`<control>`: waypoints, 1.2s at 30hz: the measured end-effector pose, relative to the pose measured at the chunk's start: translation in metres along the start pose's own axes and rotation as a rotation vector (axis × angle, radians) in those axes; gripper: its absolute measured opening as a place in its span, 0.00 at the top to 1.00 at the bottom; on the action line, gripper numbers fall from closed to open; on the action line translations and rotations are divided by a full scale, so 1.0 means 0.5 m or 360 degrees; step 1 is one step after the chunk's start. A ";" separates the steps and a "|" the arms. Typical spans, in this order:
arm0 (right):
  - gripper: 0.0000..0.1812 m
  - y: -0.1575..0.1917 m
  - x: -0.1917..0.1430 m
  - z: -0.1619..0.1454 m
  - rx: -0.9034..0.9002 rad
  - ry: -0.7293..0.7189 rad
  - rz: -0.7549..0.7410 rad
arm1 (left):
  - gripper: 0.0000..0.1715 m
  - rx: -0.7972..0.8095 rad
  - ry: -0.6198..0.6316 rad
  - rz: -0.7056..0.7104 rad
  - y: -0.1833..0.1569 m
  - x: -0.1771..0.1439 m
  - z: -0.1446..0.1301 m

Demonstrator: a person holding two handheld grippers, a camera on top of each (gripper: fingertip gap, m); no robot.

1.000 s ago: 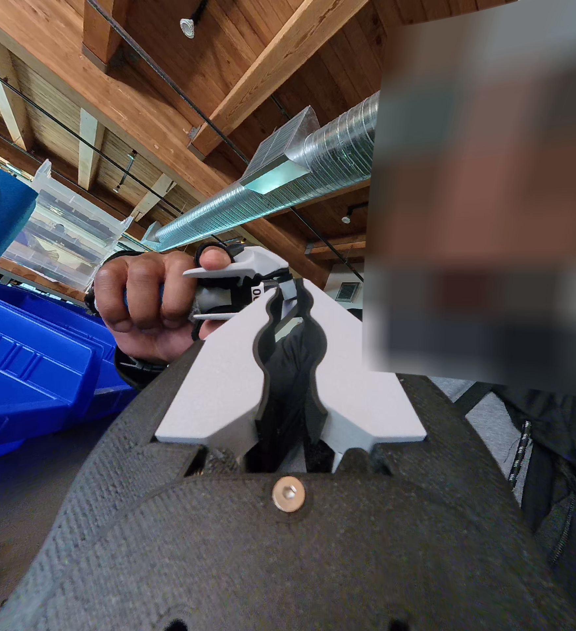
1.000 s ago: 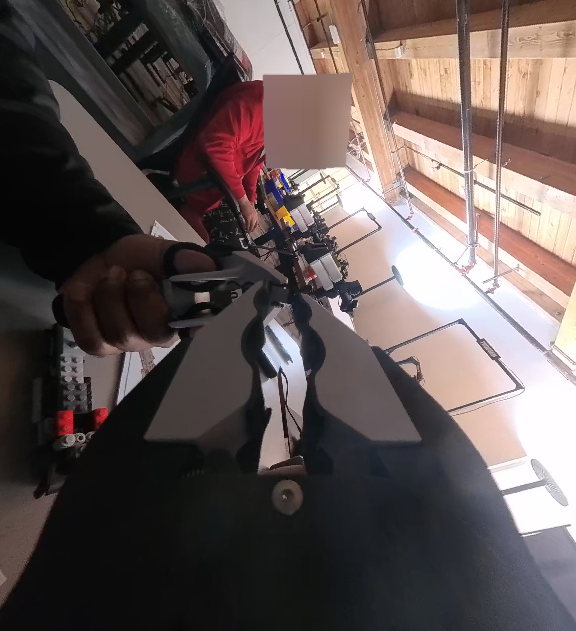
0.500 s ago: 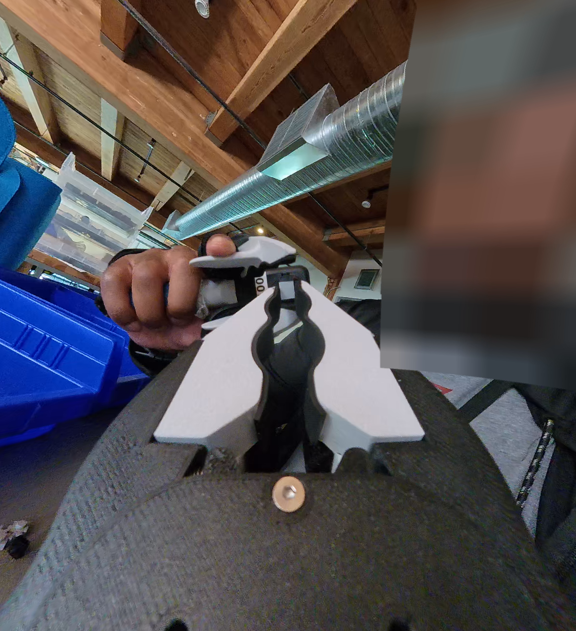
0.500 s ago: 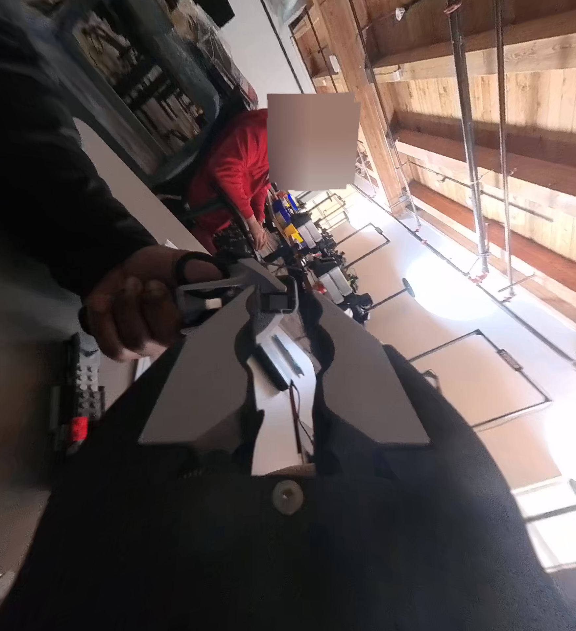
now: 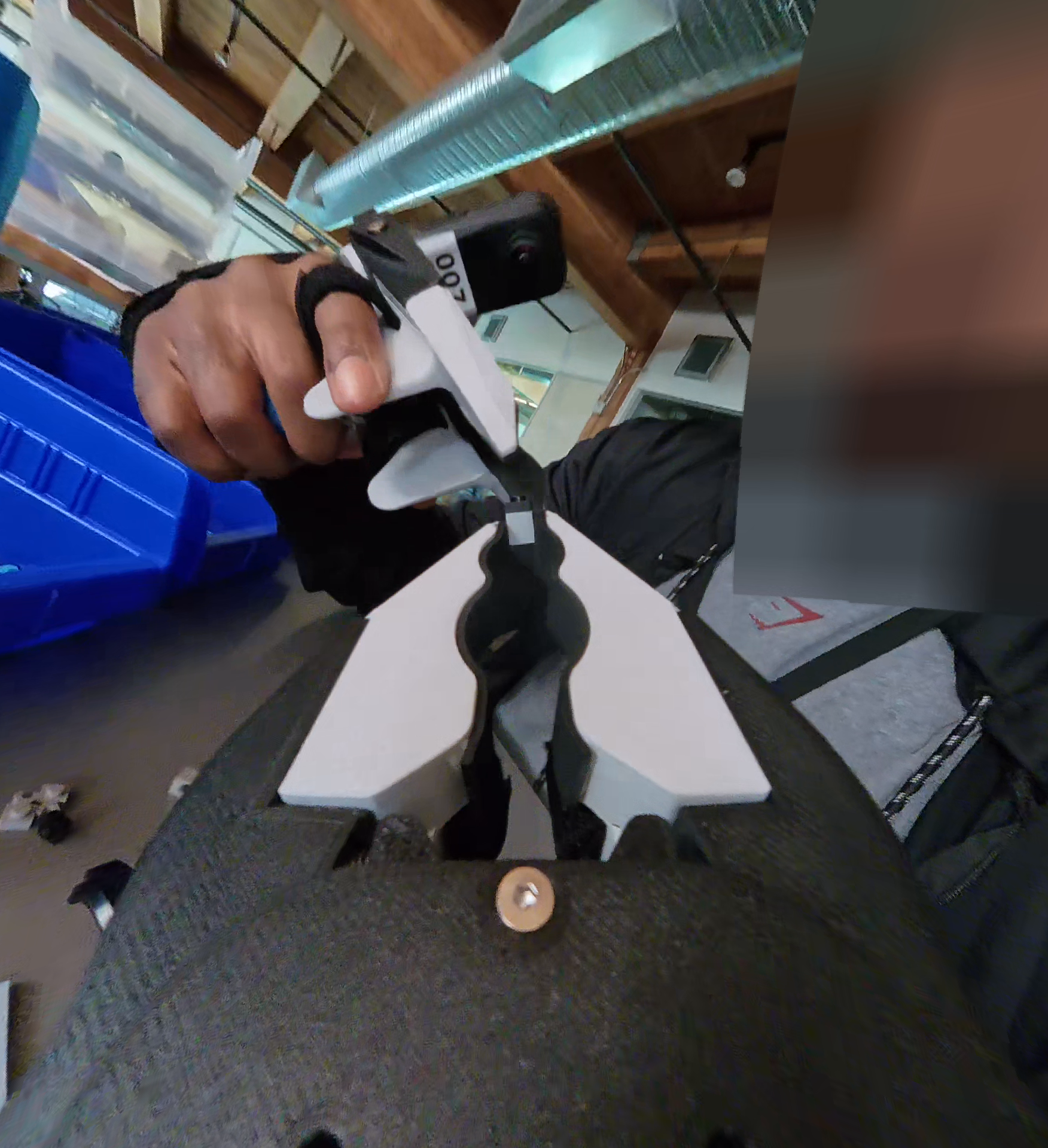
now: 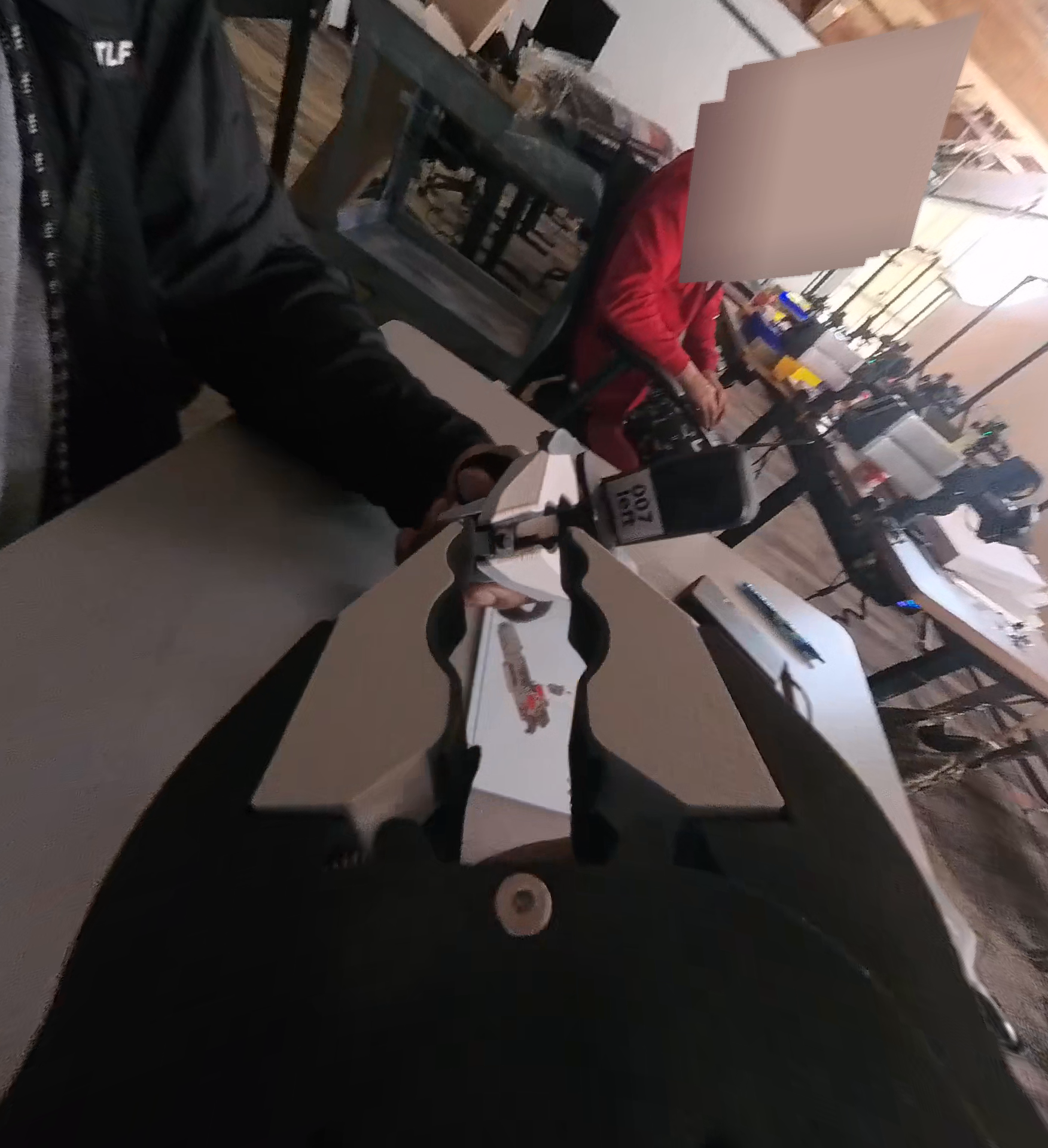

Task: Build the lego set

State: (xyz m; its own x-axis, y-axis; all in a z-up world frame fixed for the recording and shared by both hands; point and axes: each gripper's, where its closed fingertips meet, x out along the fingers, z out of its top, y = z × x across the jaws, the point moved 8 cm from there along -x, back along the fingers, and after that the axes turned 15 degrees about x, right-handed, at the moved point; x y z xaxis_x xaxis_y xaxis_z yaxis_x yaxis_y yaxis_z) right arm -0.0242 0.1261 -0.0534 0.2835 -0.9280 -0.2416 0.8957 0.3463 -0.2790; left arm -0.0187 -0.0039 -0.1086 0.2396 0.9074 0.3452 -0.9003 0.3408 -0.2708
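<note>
In the left wrist view my left gripper [image 5: 521, 533] is shut on a small grey lego piece [image 5: 520, 533] at its fingertips, held in the air above the table. My right gripper [image 5: 508, 473], held by a bare hand [image 5: 229, 373], comes in from the upper left with its tips right at the top of that piece. In the right wrist view my right gripper [image 6: 514, 542] has its jaws apart, standing either side of the left gripper's tips [image 6: 509, 539]. Whether its pads touch the piece is hidden.
Blue bins [image 5: 74, 472] stand at the left on the grey table [image 5: 136, 714]. Loose small pieces [image 5: 37, 810] and a dark piece [image 5: 99, 882] lie near the gripper. A white instruction sheet [image 6: 521, 733] lies under the grippers. A person in red [image 6: 646, 323] sits at a far table. The grippers are tip to tip, or close to it.
Both views have swung down from the ceiling toward the table. The right gripper has risen above the left gripper's tips and tilted down onto the piece. Its jaws stand wider apart.
</note>
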 end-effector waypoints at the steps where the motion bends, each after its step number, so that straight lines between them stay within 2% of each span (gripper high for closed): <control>1: 0.85 0.003 0.002 -0.003 0.0012 0.0028 0.0030 | 0.95 -0.0016 0.0018 -0.0013 0.000 0.002 -0.003; 5: 0.86 0.013 0.009 -0.012 0.0059 0.0106 0.0132 | 0.95 -0.0051 0.0084 -0.0051 -0.003 0.009 -0.013; 7: 0.90 0.016 0.011 -0.015 0.0058 0.0127 0.0157 | 0.95 -0.0061 0.0090 -0.0045 -0.002 0.009 -0.014; 12: 0.94 0.002 0.009 -0.014 0.0016 0.0090 0.0031 | 0.95 -0.0030 -0.0003 0.0049 0.004 -0.004 0.001; 15: 0.94 -0.018 0.004 -0.012 0.0055 0.0017 -0.0125 | 0.89 0.0090 -0.0109 0.0210 0.008 -0.019 0.025; 18: 0.94 -0.028 0.003 -0.015 0.0100 -0.0009 -0.0285 | 0.87 0.0304 -0.0236 0.0404 0.002 -0.039 0.055; 21: 0.94 -0.036 0.004 -0.018 0.0177 -0.0023 -0.0408 | 0.87 0.0493 -0.0204 0.0495 -0.014 -0.041 0.069; 26: 0.95 -0.042 0.002 -0.005 0.0338 -0.0140 -0.0444 | 0.91 0.0712 -0.0049 0.0634 -0.020 -0.027 0.066; 36: 0.95 -0.050 -0.007 0.011 0.0595 -0.0317 -0.0365 | 0.93 0.0947 -0.0098 0.0729 -0.034 -0.029 0.074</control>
State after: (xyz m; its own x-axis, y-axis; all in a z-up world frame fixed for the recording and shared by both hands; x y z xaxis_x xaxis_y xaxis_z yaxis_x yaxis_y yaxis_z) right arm -0.0456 0.1201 -0.0405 0.0917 -0.9956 -0.0201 0.9942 0.0904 0.0576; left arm -0.0201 -0.0319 -0.0756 -0.2107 0.9051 0.3692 -0.9537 -0.2733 0.1258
